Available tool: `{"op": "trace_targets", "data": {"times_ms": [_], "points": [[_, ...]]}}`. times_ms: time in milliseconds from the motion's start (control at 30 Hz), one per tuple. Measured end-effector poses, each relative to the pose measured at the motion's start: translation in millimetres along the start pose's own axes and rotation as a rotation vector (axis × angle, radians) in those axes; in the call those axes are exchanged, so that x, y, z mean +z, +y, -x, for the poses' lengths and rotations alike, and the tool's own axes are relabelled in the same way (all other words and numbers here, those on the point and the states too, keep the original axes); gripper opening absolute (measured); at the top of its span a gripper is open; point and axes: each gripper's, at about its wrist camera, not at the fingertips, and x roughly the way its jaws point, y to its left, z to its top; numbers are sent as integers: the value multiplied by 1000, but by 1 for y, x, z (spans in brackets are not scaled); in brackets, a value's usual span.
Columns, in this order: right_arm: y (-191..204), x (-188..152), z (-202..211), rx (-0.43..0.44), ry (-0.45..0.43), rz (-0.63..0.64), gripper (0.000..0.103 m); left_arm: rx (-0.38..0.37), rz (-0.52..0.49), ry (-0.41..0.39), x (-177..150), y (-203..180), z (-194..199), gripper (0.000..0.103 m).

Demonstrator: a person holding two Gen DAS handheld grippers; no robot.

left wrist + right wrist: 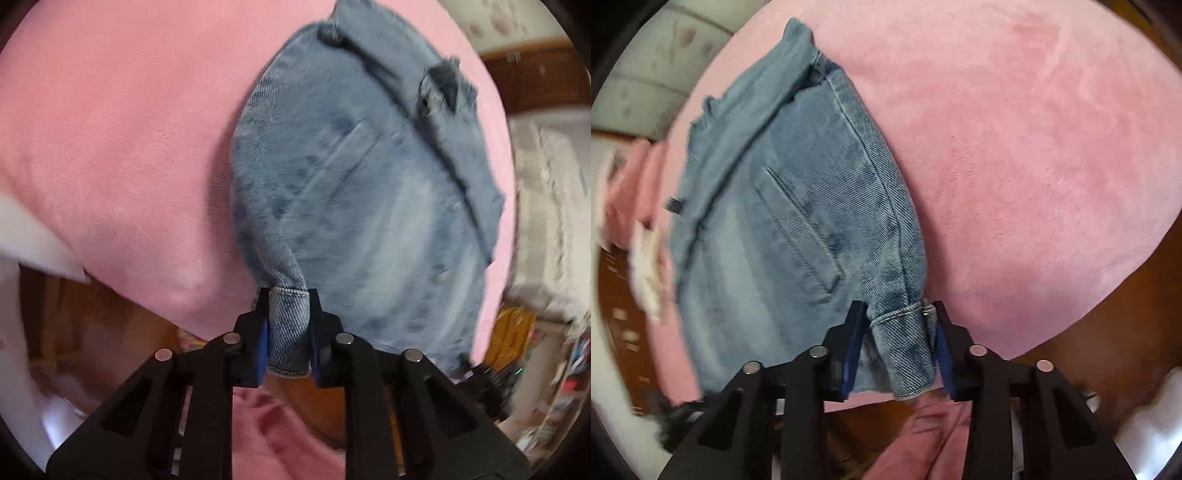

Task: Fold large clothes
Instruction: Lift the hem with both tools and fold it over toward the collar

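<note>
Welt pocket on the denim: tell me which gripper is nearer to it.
Right. The right gripper grips the denim hem just below the pocket. The left gripper grips another hem corner; no pocket shows in its view.

- The denim garment (362, 206) is faded blue, with paler washed patches.
- The blanket (122, 140) is plain pink.
- The hand-held gripper (288, 325) is black with blue pads (261, 341).
</note>
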Motion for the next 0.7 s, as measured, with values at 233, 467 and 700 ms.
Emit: {"op": "trace_targets", "data": {"times_ms": [233, 467, 700], "points": [[48, 8, 46, 129, -8, 53, 29, -251, 243, -50, -21, -46, 55, 11], [119, 27, 100, 349, -43, 43, 23, -285, 254, -60, -5, -110, 97, 11], [177, 83, 149, 397, -102, 162, 20, -316, 188, -73, 66, -163, 146, 11]]}}
